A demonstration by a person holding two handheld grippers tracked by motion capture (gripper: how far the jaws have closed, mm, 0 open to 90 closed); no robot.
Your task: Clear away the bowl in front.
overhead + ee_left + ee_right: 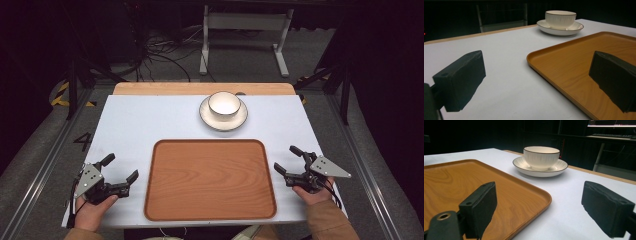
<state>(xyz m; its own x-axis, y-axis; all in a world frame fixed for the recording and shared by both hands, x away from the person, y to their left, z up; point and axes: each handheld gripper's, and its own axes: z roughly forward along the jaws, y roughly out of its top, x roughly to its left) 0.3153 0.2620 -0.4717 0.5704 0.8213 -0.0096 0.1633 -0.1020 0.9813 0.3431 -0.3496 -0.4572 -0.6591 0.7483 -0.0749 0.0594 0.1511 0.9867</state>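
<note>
So the layout looks like a neutral starting stance. The person has the left gripper [121, 172] parked on the table [125, 125] just off the left edge of the wooden tray [210, 180], and the right gripper [287, 159] mirrors it off the right edge. Both have their jaws spread wide with nothing between them, so neither is holding anything. Probably they sit out there to keep the tray free and get an easy line to the crockery. The white bowl [223, 104] sits inside its saucer [210, 119], centred beyond the tray's far edge, well apart from both grippers. Stacked like that, the pair could be lifted by the saucer rim from either side, and the bare tray looks like where it's headed.
</note>
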